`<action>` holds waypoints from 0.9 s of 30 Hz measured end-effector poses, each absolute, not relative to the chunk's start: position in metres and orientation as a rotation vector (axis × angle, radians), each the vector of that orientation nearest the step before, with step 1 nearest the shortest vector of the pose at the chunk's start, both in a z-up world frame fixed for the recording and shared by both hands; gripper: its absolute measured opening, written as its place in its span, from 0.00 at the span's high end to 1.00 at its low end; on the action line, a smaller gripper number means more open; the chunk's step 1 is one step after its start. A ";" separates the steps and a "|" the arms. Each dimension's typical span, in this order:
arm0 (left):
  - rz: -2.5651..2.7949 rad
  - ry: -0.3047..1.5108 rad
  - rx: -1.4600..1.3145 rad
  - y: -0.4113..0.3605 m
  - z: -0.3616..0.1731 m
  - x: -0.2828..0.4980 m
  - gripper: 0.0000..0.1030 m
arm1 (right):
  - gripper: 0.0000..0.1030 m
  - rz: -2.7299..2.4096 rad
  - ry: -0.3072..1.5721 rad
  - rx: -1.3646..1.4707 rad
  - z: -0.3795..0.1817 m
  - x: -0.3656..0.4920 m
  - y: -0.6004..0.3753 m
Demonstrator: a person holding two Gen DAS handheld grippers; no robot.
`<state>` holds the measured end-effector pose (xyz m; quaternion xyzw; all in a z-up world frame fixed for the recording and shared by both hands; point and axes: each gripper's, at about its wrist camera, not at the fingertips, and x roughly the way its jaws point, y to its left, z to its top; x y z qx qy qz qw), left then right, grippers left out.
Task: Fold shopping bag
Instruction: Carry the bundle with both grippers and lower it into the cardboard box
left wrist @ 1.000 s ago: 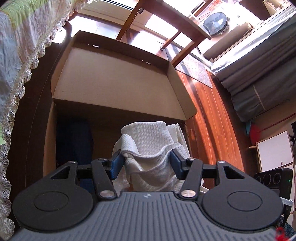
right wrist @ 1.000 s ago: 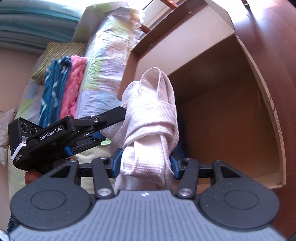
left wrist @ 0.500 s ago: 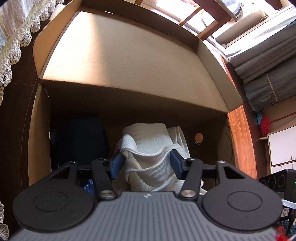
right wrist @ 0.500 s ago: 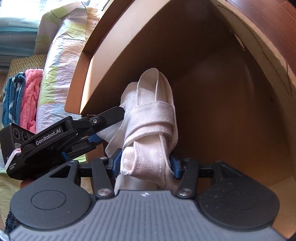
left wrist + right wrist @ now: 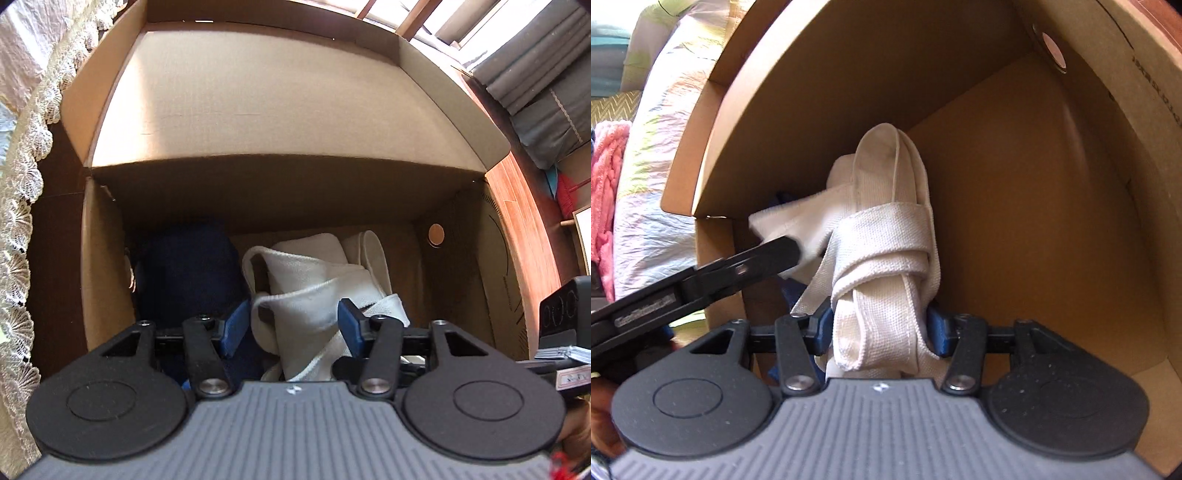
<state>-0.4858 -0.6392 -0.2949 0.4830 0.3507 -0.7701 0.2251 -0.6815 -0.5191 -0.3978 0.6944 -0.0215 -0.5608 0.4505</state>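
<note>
At the far left of the left wrist view a lace-edged bedcover (image 5: 22, 206) is seen beside an open cardboard box (image 5: 258, 110), whose flap is folded back at the top. Inside the box, toward its left side, a dark blue bundle (image 5: 184, 273) is lodged, and just to the right of it the folded white shopping bag (image 5: 317, 295) is found, tied round with its own handles and lowered into the box. The left claw (image 5: 293, 319) is seen released, its blue pads (image 5: 236, 325) standing apart on either side of the bag, a gap showing at the left pad; contact at the right pad cannot be told. At the far right of that view part of the other black tool is visible above the wooden floor (image 5: 524, 236). In the right wrist view pink towelling (image 5: 605, 192) and a pale patchwork quilt (image 5: 661, 155) are seen at the left, outside the box wall (image 5: 1052, 221). The left claw (image 5: 790, 254) is seen entering from the left beside a corner of the bag. The right claw (image 5: 879, 330) is clenched on the shopping bag (image 5: 886, 236), whose knotted bundle is held upright inside the box.
</note>
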 end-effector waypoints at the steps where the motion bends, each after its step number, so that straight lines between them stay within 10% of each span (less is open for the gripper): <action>1: -2.124 0.963 1.330 -0.636 -0.289 -0.478 0.46 | 0.55 -1.385 -0.036 1.707 -0.397 -0.680 -0.521; 27: -2.108 0.743 1.431 -0.619 -0.307 -0.491 0.50 | 0.56 -1.006 0.091 1.660 -0.415 -0.692 -0.546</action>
